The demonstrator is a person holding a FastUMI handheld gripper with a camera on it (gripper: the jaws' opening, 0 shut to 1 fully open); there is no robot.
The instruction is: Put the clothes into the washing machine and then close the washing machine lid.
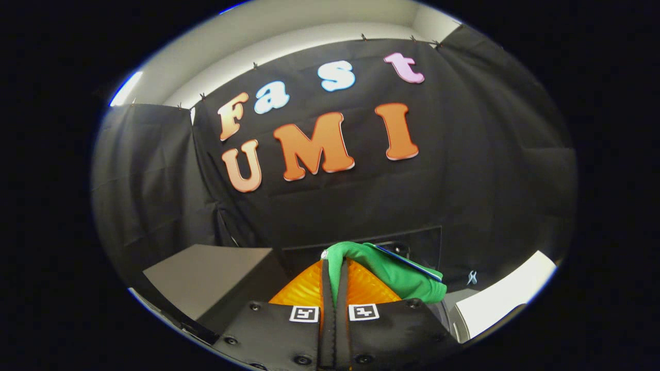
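Observation:
My gripper is shut on a green garment. A thin fold of the cloth runs down between the two orange fingers, which press together on it. The rest of the garment bunches over the right finger and hangs to the right, with a blue-and-white trim along its upper edge. Below the garment to the right, a white curved surface shows; it looks like part of the washing machine, though I cannot tell whether its lid is up or down. The gripper is held high, facing the booth's black wall.
A grey flat surface lies low to the left of the fingers. A dark rectangular panel sits on the wall just beyond the garment. Black cloth walls close in ahead and on both sides.

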